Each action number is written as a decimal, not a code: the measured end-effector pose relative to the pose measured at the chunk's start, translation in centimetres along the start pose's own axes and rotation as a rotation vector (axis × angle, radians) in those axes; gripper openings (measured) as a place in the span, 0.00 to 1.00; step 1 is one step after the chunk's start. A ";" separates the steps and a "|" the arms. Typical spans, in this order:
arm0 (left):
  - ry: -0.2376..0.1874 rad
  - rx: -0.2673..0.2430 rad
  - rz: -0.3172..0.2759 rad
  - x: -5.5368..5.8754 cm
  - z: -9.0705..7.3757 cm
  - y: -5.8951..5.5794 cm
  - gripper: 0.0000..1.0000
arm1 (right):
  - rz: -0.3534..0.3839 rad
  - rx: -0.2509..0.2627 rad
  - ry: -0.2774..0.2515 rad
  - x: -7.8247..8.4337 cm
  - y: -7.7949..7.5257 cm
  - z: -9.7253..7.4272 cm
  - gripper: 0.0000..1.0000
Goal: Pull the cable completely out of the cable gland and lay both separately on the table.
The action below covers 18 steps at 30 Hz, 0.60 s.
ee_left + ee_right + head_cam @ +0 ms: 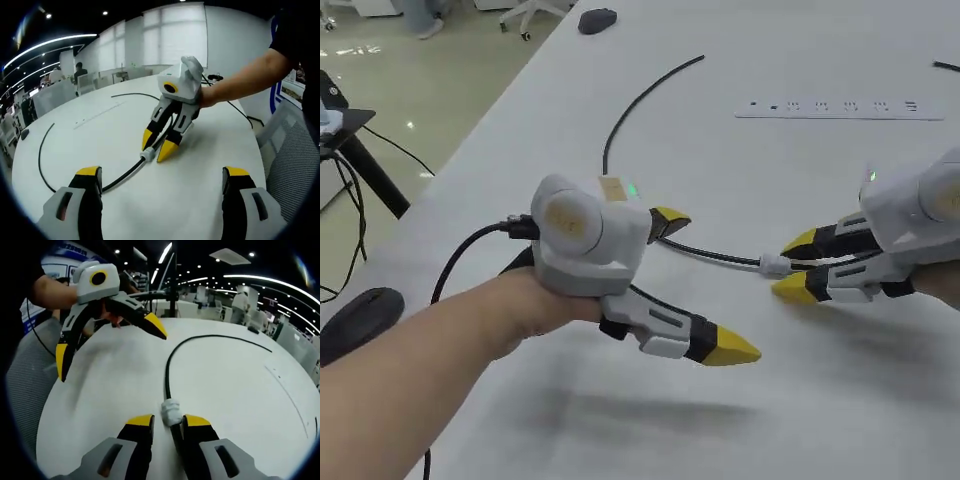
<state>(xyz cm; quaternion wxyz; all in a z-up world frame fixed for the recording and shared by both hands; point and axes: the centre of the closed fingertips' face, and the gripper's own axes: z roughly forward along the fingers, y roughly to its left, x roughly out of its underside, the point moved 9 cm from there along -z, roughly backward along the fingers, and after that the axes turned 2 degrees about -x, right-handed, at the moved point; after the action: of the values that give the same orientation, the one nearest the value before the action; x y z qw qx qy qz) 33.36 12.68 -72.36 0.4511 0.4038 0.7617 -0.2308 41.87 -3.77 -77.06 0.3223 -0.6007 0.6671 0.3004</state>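
Observation:
A long black cable [620,115] curves across the white table [840,400] and ends in a small white cable gland [771,265]. My right gripper [788,266] straddles the cable just behind the gland, jaws a little apart and not clamped. In the right gripper view the gland [171,411] sits just ahead of my right gripper [169,421], and the cable [172,360] arcs away. My left gripper [705,285] hovers wide open over the cable, left of the gland, holding nothing. In the left gripper view the left gripper [161,175] faces the right gripper [157,145] and the gland [148,156].
A white power strip [830,107] lies at the back right of the table. A dark mouse-like object [597,20] rests near the far edge. The table's left edge drops to the floor, where a tripod leg [365,165] stands. A mesh chair [295,165] is beside the table.

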 end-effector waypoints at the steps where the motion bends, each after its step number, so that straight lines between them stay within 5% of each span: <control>1: 0.000 0.000 0.000 0.0 0.0 0.0 1.00 | 0.010 -0.003 -0.002 0.0 0.0 0.1 0.16; 7: -0.062 -0.037 -0.060 -0.4 -0.2 0.3 1.00 | 0.022 0.002 0.037 -0.1 1.6 -0.3 0.08; 10: -0.057 -0.001 -0.088 -0.3 -0.3 -0.5 1.00 | 0.012 -0.023 0.057 -0.2 3.5 -1.4 0.08; 13: -0.054 -0.036 -0.004 -0.5 -0.7 -1.2 1.00 | -0.025 -0.054 0.022 -1.5 6.4 -3.9 0.08; 15: -0.063 -0.002 -0.046 -0.8 -0.8 -2.1 0.99 | -0.074 -0.057 0.019 -2.3 7.7 -5.2 0.07; 16: -0.075 0.059 -0.100 -1.2 -0.7 -3.0 0.97 | -0.095 -0.064 0.016 -2.8 8.6 -6.2 0.07; 18: -0.085 0.124 -0.114 -1.9 -0.6 -4.2 0.89 | -0.112 -0.061 0.003 -3.7 10.1 -7.7 0.07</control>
<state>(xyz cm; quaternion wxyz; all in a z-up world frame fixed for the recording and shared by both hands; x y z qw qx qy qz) 30.15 9.98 -70.44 0.4434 0.3766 0.7479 -0.3197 31.53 -6.60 -69.29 0.3192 -0.6471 0.6233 0.3014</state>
